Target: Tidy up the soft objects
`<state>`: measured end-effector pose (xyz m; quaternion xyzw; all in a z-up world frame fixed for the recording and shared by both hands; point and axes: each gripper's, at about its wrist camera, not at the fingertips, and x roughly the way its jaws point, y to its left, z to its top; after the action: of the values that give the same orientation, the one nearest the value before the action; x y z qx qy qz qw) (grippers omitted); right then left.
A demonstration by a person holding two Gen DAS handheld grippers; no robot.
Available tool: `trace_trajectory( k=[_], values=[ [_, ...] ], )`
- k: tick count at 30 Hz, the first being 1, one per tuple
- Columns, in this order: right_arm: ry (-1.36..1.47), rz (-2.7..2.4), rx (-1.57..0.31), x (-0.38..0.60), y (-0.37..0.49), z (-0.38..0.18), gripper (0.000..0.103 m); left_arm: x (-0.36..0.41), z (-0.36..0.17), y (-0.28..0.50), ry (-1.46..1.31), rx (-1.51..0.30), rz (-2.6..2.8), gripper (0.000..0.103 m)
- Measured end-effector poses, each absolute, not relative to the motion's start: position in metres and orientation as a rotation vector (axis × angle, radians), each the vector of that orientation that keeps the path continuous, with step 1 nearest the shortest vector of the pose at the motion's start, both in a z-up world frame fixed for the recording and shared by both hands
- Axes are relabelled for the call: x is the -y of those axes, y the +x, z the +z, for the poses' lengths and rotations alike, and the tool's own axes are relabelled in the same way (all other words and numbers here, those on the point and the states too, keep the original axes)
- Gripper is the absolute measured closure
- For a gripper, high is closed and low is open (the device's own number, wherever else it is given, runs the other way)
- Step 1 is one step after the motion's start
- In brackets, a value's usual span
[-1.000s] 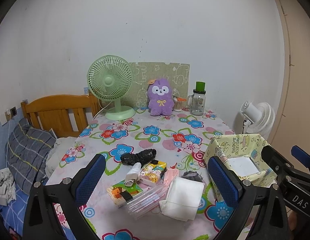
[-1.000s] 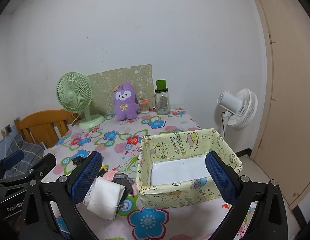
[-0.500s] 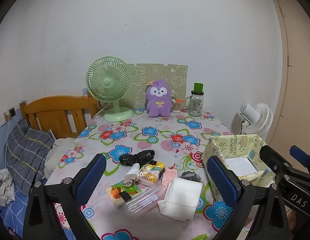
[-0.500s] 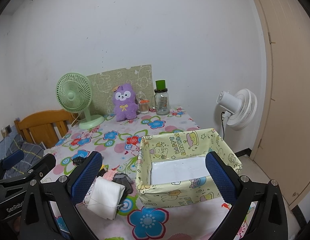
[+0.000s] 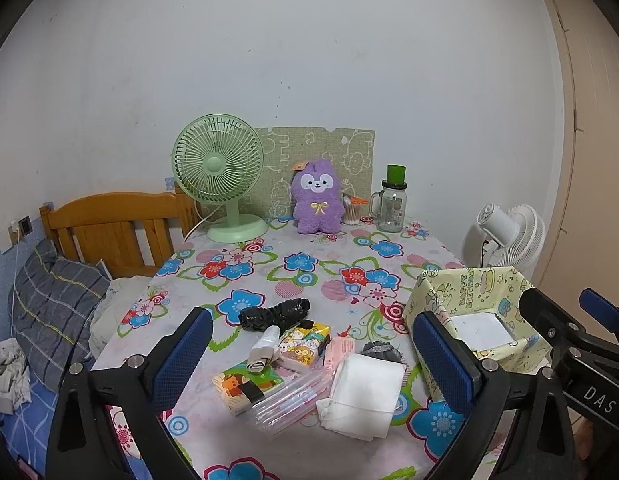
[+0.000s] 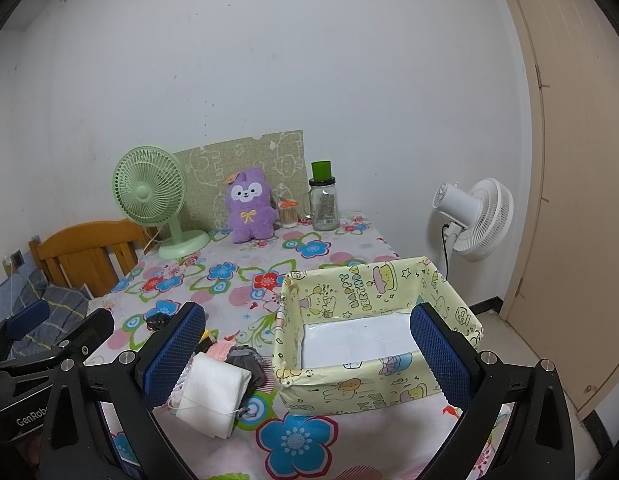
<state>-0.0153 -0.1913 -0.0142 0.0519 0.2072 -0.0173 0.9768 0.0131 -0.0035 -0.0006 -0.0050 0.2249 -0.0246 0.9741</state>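
A heap of small items lies near the table's front edge: a folded white cloth (image 5: 363, 394) (image 6: 211, 394), a grey sock (image 5: 383, 349) (image 6: 247, 362), a pink knit piece (image 6: 220, 350), a rolled white sock (image 5: 263, 348), a black bundle (image 5: 275, 315), tissue packs (image 5: 305, 345) and a clear pouch (image 5: 283, 402). A yellow cartoon-print fabric box (image 6: 379, 332) (image 5: 475, 312) stands to their right, holding nothing. My left gripper (image 5: 313, 360) hovers open above the heap. Over the box's near side my right gripper (image 6: 307, 352) hangs open. A purple plush (image 5: 318, 198) sits at the back.
A green desk fan (image 5: 219, 176), a glass jar with a green lid (image 5: 391, 206) and a cotton-swab cup (image 5: 351, 212) stand along the back wall. A wooden bed frame (image 5: 109, 228) and pillow (image 5: 53, 312) lie left of the table; a white floor fan (image 6: 475, 218) stands right.
Both views have drifted slightly back and up; the objects on the table have not moved. Both grippers stay open.
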Motion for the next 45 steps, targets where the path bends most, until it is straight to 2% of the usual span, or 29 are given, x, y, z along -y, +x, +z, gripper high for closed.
trace_trajectory(
  k=[23, 25, 27, 45],
  values=[
    [0.104, -0.023, -0.439, 0.181, -0.004, -0.017, 0.000, -0.001, -0.010, 0.023, -0.002, -0.464, -0.043, 0.007],
    [0.102, -0.021, -0.445, 0.179, 0.000, -0.018, 0.003, -0.002, -0.012, 0.026, 0.000, -0.469, -0.043, 0.007],
    [0.103, -0.018, -0.453, 0.175, 0.005, -0.020, 0.006, -0.004, -0.016, 0.030, 0.001, -0.477, -0.042, 0.009],
    [0.095, 0.026, -0.528, 0.127, 0.045, -0.050, 0.006, -0.036, -0.061, 0.067, 0.011, -0.598, -0.028, 0.011]
  ],
)
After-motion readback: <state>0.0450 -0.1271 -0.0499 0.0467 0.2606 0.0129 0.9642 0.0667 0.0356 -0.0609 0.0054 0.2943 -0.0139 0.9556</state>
